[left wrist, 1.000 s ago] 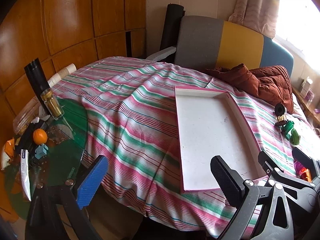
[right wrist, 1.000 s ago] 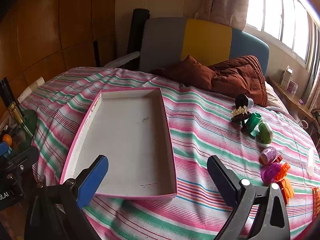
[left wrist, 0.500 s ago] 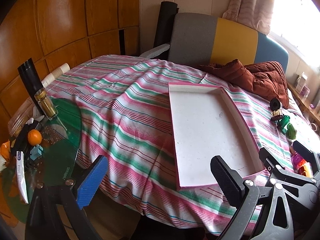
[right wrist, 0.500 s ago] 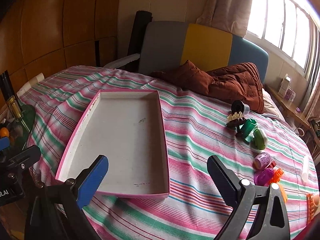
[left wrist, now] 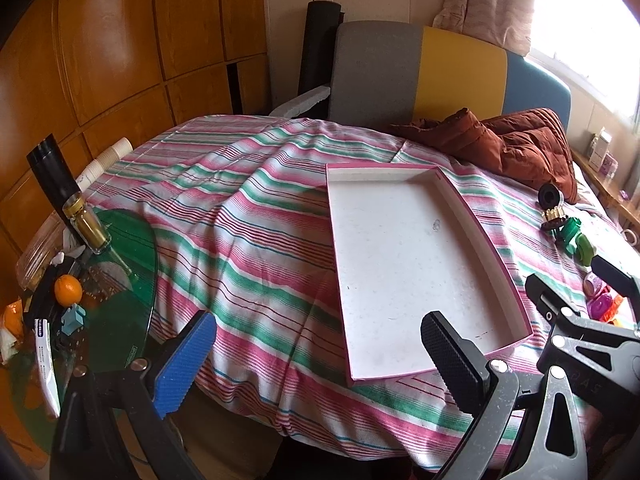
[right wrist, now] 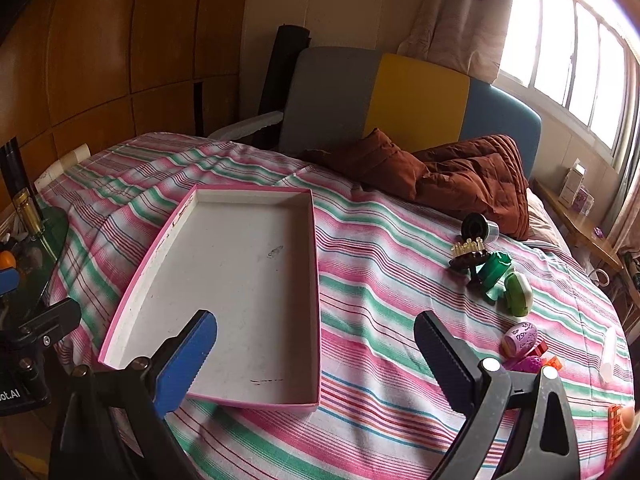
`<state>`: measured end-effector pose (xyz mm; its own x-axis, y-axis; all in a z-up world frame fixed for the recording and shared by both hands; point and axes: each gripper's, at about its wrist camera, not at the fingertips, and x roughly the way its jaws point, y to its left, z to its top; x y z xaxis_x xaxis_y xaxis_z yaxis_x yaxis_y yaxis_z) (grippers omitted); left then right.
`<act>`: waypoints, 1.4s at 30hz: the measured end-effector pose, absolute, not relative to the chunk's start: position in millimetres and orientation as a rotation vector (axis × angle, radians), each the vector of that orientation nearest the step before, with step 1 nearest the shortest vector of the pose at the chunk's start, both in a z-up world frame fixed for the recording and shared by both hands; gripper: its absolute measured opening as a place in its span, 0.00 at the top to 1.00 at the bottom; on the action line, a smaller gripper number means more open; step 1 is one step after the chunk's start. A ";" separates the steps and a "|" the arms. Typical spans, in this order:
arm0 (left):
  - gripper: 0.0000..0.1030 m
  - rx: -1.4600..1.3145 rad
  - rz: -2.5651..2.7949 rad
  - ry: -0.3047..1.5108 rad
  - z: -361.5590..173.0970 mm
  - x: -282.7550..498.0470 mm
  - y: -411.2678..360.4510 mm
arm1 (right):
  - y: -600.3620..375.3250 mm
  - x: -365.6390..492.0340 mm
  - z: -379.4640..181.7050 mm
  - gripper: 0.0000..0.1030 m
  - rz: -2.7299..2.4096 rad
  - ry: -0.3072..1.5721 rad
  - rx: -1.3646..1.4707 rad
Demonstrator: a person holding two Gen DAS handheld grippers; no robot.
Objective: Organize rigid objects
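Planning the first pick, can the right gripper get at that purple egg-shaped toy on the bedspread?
Probably yes. The right gripper has its jaws wide open and empty, and the purple egg-shaped toy lies uncovered, nothing between them.

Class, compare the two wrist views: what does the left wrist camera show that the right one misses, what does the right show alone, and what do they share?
Only the left wrist view: the toothpaste tube and blue block on the glass table, with the orange in plain sight.

Only the right wrist view: the orange grid piece at the lower right edge and the window panes.

Both: the empty pink-rimmed tray, the striped cloth, the green toys, the brown jacket, and open fingers on each gripper.
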<state>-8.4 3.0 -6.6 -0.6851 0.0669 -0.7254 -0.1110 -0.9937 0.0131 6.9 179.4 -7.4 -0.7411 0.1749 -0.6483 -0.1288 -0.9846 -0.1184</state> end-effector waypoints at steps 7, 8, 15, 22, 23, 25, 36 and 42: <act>0.00 -1.204 2.755 0.141 -9.3 -12.7 15.8 | 210.3 1.8 -6.6 0.02 2.782 0.016 -1.098; 0.00 -1.199 2.747 0.149 -9.4 -13.1 18.7 | 217.7 1.2 -6.6 0.02 2.772 0.030 -1.104; 0.00 -1.151 2.668 0.213 -3.3 -21.0 44.0 | 290.8 -1.4 -9.3 0.02 2.673 0.158 -1.175; 0.00 -1.159 2.561 0.170 9.5 -49.0 75.4 | 404.2 10.3 -10.7 0.02 2.500 0.345 -1.072; 0.00 -1.148 2.548 0.184 12.3 -51.4 83.2 | 419.5 12.4 -14.3 0.02 2.468 0.368 -1.064; 0.00 -1.124 2.515 0.216 18.4 -58.4 103.4 | 443.8 20.4 -21.1 0.02 2.420 0.429 -1.051; 0.00 -1.096 2.231 0.334 32.5 -117.5 248.0 | 493.3 48.6 -23.1 0.02 2.321 0.823 -0.949; 0.00 -1.028 2.129 0.504 22.4 -142.5 336.6 | 505.1 58.4 -21.2 0.02 2.312 0.938 -0.905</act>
<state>-142.5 336.6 22.4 -0.4329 0.4285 -0.7931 -0.7388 -0.6728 0.0397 58.4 505.1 -21.2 -0.6646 0.1815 -0.7248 -0.6350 -0.6484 0.4199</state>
